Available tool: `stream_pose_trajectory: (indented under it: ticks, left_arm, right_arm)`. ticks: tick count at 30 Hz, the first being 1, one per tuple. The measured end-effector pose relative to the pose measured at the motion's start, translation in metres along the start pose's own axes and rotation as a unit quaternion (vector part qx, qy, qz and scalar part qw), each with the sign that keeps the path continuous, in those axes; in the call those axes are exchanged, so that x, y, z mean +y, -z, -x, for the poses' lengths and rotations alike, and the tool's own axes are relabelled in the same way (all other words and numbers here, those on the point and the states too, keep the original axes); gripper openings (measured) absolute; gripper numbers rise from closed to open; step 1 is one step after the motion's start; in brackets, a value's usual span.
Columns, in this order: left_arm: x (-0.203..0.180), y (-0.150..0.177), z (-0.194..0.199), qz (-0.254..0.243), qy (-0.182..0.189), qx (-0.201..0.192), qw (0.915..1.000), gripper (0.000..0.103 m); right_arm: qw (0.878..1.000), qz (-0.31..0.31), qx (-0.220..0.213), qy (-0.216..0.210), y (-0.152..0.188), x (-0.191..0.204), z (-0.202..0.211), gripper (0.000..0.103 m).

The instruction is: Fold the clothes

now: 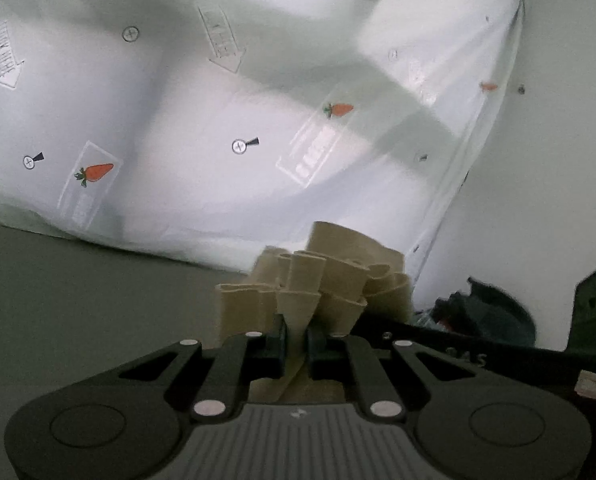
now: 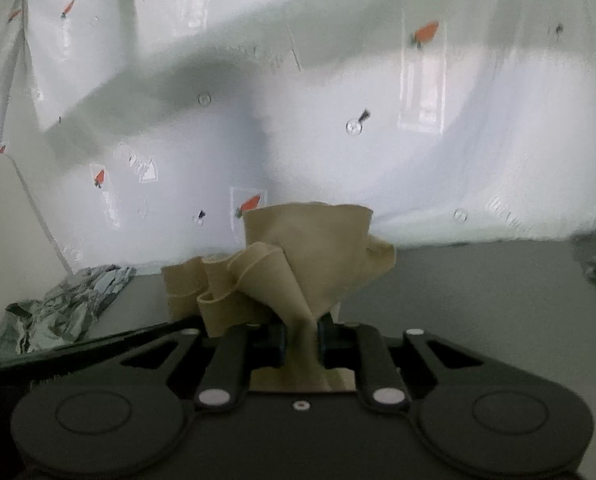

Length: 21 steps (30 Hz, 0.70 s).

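Between the black fingers of the left gripper [image 1: 296,334] a bunched edge of a beige garment [image 1: 318,284] is pinched, its hem standing up in tight pleats above the pads. The right gripper [image 2: 301,334] is likewise clamped on a gathered fold of the beige garment [image 2: 298,256], which fans out above the jaws and hangs below them. Both ends of the cloth look lifted clear of the grey table [image 2: 478,300], so the work seems to be at its start: the piece is gripped at two places but is still crumpled, with no flat spread and no crease laid yet. Spreading, smoothing and folding are all left to do.

Behind the table hangs a white plastic sheet printed with carrots [image 1: 202,128], close to the cloth. A crumpled grey patterned garment [image 2: 62,304] lies at the left of the table in the right wrist view, and a dark heap of clothing [image 1: 486,308] sits near the sheet's edge; either could crowd the space needed for laying the beige piece flat.
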State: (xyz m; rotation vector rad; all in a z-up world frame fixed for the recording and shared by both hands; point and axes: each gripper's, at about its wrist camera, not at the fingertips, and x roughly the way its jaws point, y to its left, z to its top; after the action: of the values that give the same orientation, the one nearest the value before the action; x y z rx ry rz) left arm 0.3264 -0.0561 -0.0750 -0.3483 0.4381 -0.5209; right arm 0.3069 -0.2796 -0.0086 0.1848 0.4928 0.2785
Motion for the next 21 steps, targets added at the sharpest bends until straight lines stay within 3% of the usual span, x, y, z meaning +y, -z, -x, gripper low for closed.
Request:
stream_pose_trajectory:
  ticks: [11, 17, 21]
  left_arm:
    - [0.002, -0.016, -0.003, 0.018, 0.057, -0.018, 0.998, 0.01]
    - [-0.053, -0.015, -0.031, 0.011, 0.08, -0.028, 0.9963, 0.011]
    - [-0.112, -0.01, -0.056, 0.008, 0.083, -0.045, 0.9955, 0.011]
  right_arm:
    - [0.996, 0.074, -0.014, 0.043, -0.023, 0.012, 0.058, 0.015]
    - [0.994, 0.096, -0.036, 0.034, -0.037, -0.036, 0.101, 0.015]
    - [0.994, 0.094, -0.055, 0.009, -0.049, -0.106, 0.133, 0.015]
